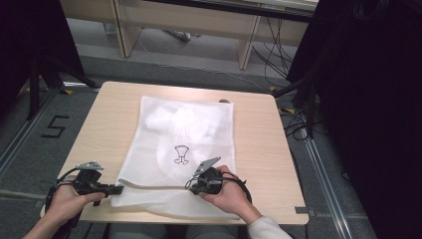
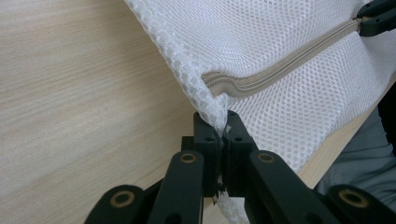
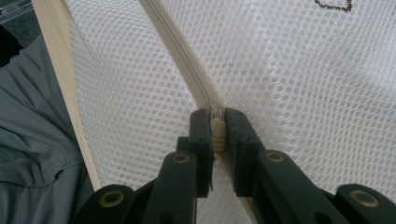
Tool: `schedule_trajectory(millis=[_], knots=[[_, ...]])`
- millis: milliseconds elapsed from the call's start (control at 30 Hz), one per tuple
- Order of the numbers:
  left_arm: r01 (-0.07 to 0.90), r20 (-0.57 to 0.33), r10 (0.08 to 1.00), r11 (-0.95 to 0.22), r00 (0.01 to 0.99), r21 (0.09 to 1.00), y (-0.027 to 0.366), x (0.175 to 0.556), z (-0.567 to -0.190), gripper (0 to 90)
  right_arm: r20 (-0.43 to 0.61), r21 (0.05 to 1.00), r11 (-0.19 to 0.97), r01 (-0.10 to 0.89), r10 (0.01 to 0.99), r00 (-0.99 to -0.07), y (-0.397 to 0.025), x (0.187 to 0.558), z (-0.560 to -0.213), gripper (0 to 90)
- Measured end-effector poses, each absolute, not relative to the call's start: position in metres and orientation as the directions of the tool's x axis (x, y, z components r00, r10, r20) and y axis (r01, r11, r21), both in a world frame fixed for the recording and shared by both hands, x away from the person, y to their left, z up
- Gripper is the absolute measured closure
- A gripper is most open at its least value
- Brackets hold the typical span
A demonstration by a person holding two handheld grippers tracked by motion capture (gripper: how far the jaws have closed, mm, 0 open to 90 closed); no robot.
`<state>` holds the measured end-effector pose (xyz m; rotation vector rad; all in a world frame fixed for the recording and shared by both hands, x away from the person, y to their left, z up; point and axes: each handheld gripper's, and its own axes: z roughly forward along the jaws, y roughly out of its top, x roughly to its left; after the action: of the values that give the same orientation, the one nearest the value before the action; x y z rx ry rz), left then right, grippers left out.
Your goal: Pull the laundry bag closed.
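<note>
On the mesh bag (image 1: pixel 169 144), a black bone-like mark (image 1: pixel 181 154), no readable text.

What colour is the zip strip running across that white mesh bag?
The zip is beige, against the white mesh bag. The left gripper view shows it best.

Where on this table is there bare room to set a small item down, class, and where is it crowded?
Bare wood lies on the table right of the mesh laundry bag, along its left edge, and in a narrow strip beyond the bag's far edge. The near edge is crowded: the left gripper pinches the bag's corner and the right gripper grips the zipper.
</note>
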<state>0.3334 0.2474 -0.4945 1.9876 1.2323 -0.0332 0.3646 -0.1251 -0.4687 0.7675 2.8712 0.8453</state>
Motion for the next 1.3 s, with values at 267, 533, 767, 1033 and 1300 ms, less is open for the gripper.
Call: schedule_trajectory(millis=[267,533,767,1033,1300], knots=[[0.763,-0.401,0.75,-0.206,0.525,0.613,0.247,0.333,-0.496,86.1,0.08,0.526,0.727,0.442,0.475,-0.876,-0.131,0.365,-0.469,82.5],[0.762,-0.398,0.752,-0.207,0.525,0.613,0.247,0.333,-0.496,86.2,0.084,0.522,0.726,0.448,0.479,-0.874,-0.131,0.364,-0.469,82.6],[0.767,-0.398,0.756,-0.21,0.52,0.606,0.246,0.333,-0.495,86.2,0.077,0.528,0.727,0.439,0.474,-0.877,-0.135,0.365,-0.469,82.5],[0.766,-0.402,0.753,-0.203,0.52,0.61,0.246,0.333,-0.496,86.2,0.077,0.526,0.727,0.442,0.476,-0.876,-0.139,0.365,-0.469,82.6],[0.769,-0.4,0.754,-0.212,0.521,0.603,0.247,0.333,-0.495,86.1,0.081,0.522,0.718,0.459,0.494,-0.865,-0.144,0.363,-0.469,82.6]])
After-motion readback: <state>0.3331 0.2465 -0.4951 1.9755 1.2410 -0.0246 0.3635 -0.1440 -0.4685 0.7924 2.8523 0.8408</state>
